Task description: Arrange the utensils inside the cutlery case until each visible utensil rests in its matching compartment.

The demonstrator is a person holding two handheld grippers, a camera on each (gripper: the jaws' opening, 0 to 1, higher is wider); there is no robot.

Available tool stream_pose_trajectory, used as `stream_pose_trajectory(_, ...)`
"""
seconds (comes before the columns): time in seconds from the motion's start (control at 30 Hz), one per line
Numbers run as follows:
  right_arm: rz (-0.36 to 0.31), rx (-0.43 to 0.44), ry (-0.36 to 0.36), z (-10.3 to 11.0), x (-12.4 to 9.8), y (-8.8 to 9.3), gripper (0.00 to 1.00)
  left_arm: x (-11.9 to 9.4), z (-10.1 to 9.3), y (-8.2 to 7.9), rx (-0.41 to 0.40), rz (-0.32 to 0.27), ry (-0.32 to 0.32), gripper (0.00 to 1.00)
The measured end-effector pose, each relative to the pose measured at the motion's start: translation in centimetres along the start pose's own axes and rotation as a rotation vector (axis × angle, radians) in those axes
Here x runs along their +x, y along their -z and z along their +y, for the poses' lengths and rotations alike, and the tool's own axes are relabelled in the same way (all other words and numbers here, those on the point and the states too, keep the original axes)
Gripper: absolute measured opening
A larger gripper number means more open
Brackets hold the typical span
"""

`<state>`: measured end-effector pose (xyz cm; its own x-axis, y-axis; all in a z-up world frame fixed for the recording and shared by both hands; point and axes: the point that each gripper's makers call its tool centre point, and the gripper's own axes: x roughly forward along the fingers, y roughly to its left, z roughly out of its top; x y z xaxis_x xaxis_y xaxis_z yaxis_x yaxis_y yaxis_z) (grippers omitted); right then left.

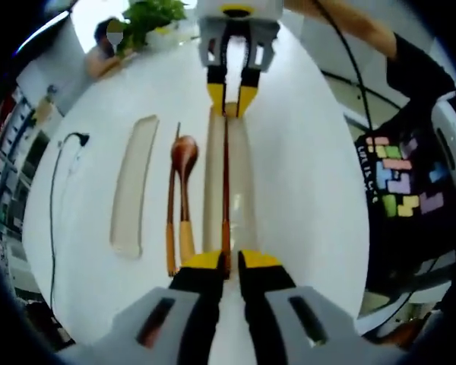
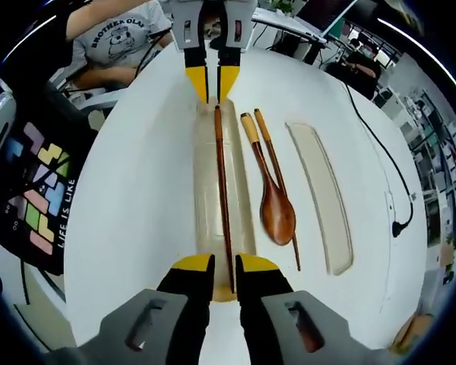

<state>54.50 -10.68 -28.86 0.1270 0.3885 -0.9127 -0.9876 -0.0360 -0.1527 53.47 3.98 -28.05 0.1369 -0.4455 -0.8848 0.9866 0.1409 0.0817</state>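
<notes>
White round table, office desks and a potted plant behind, a black cable trailing across the tabletop. Two people sit at the edges.

Left gripper at one end of the clear cutlery case, jaws slightly apart with the dark chopstick running between them; whether they pinch it, I cannot tell. Right gripper faces it at the other end, jaws a little apart around that chopstick's other tip.

The chopstick lies lengthwise in the case, end to end between the grippers. Just beside the case, parallel, lie the wooden spoon and second chopstick; farther out, the case lid.
</notes>
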Motion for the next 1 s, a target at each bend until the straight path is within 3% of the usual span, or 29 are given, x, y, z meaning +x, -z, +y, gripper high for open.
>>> stream_pose_trajectory(0.27,-0.048,0.019,0.031,-1.5,-1.1,-0.5,0.12,-0.2,1.9,-0.3,0.004,-0.007,-0.062,0.12)
stream_pose_trajectory(0.37,-0.016,0.012,0.044,-2.3,-0.9,0.1,0.12,0.1,2.7,-0.4,-0.004,-0.003,-0.074,0.12)
stream_pose_trajectory(0.7,-0.005,-0.018,0.089,-5.0,0.3,1.0,0.16,1.4,5.2,0.7,-0.048,0.034,-0.094,0.11)
stream_pose_trajectory(1.0,0.03,-0.04,0.087,-6.8,1.3,1.4,0.16,2.0,6.0,1.2,-0.005,0.089,-0.106,0.12)
